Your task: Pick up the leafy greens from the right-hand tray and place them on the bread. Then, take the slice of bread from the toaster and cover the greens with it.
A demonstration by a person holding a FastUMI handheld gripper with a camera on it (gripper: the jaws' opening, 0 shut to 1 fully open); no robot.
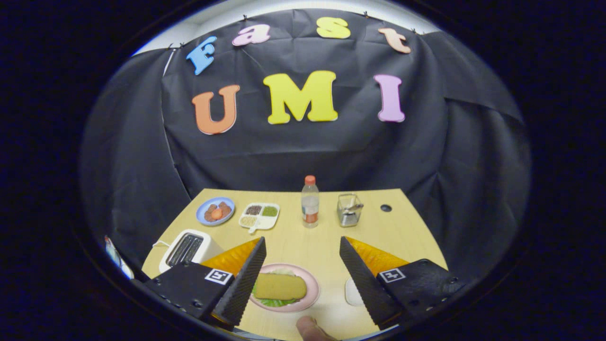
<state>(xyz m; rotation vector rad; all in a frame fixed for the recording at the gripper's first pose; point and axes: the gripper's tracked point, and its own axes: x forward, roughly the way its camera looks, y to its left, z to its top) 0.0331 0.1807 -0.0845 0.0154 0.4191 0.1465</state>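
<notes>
Gripper point(300, 258) hovering, fingers point(246, 279) spread wide, nothing between them. Person's fingertip point(310, 329) at 6 o'clock, below the gap.

Light is even and fairly bright on the wooden table point(293, 237), seemingly from overhead, with only soft, faint shadows under objects. The black cloth wall point(426, 156) soaks up light and looks dim, its creases barely lit. A small glint sits on the clear bottle point(310, 201). Fisheye distortion bows the table's edges. The fingertip point(310, 329) nearest the lens is blurred.
</notes>
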